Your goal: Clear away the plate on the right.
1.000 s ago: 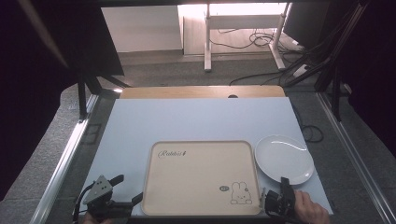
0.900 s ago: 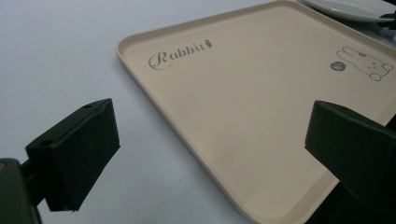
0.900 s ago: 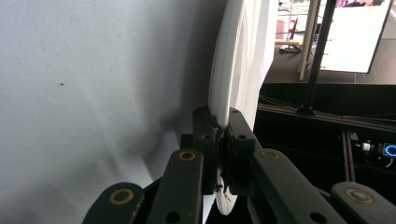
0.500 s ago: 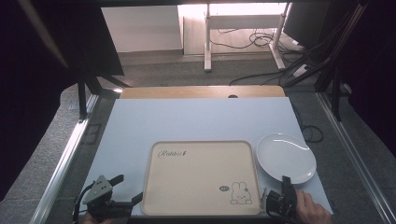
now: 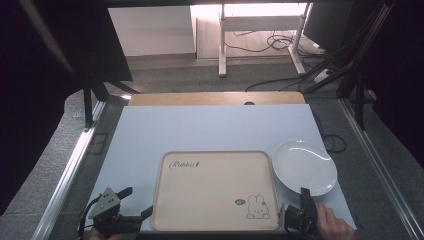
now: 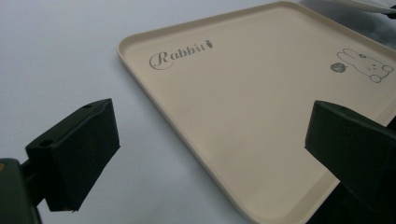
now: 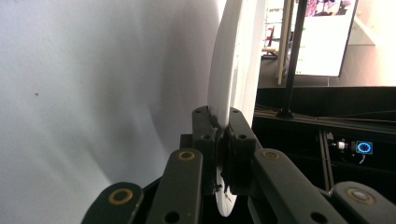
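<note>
Tabletop: a pale blue-white surface that carries everything; a wooden strip runs along its far edge.

Tray: a beige rectangular tray with rounded corners lies flat near the person's edge, at the middle. It bears the word "Rabbit" at its far left corner and a small rabbit drawing at its near right corner. In the left gripper view the tray lies bare, its rim running between the two fingers.

Plate: a white round plate sits just right of the tray, close beside its far right corner. In the right gripper view the plate shows edge-on, its rim passing between the fingers.

Left gripper: low at the left, beside the tray's near left corner. Its fingers stand wide apart, gripping nothing; one hangs over the bare tabletop, the other at the tray's near edge.

Right gripper: at the plate's near rim, a hand behind it. Its fingers are closed tight on the plate's rim.
</note>
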The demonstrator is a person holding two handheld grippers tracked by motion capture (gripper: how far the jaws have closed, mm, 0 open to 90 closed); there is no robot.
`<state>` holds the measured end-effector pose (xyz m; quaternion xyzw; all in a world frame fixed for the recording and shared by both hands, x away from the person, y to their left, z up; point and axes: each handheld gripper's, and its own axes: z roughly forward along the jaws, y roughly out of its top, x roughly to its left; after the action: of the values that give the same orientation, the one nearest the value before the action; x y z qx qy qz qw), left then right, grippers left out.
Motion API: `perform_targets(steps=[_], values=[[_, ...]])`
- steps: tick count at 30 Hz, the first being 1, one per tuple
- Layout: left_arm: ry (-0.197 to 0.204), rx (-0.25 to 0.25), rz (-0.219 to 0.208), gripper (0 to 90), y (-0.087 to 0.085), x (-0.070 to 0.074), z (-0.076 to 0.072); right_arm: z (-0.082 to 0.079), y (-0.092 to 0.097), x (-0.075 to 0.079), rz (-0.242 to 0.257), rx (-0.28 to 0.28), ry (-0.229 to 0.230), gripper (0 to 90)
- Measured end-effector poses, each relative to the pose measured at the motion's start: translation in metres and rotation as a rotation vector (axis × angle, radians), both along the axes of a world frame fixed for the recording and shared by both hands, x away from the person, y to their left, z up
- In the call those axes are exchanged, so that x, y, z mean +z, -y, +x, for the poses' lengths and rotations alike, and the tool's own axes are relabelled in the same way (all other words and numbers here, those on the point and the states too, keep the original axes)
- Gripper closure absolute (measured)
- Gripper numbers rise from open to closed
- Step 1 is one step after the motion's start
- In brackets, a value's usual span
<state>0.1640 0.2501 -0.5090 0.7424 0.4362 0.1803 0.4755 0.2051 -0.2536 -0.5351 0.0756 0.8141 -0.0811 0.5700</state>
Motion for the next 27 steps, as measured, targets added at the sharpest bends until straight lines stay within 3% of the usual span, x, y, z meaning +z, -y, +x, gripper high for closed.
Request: perform_targets(steps=[10, 11, 27], values=[[-0.003, 0.002, -0.001, 2.7, 0.000, 0.000, 0.000, -0.006, -0.008, 0.004, -0.016, 0.045, 0.034, 86.0], [-0.003, 0.002, -0.001, 2.7, 0.000, 0.000, 0.000, -0.004, -0.008, 0.004, 0.012, 0.068, -0.002, 85.9], [-0.005, 0.004, -0.003, 2.7, 0.000, 0.000, 0.001, -0.011, -0.026, 0.009, 0.006, 0.147, 0.020, 85.9]])
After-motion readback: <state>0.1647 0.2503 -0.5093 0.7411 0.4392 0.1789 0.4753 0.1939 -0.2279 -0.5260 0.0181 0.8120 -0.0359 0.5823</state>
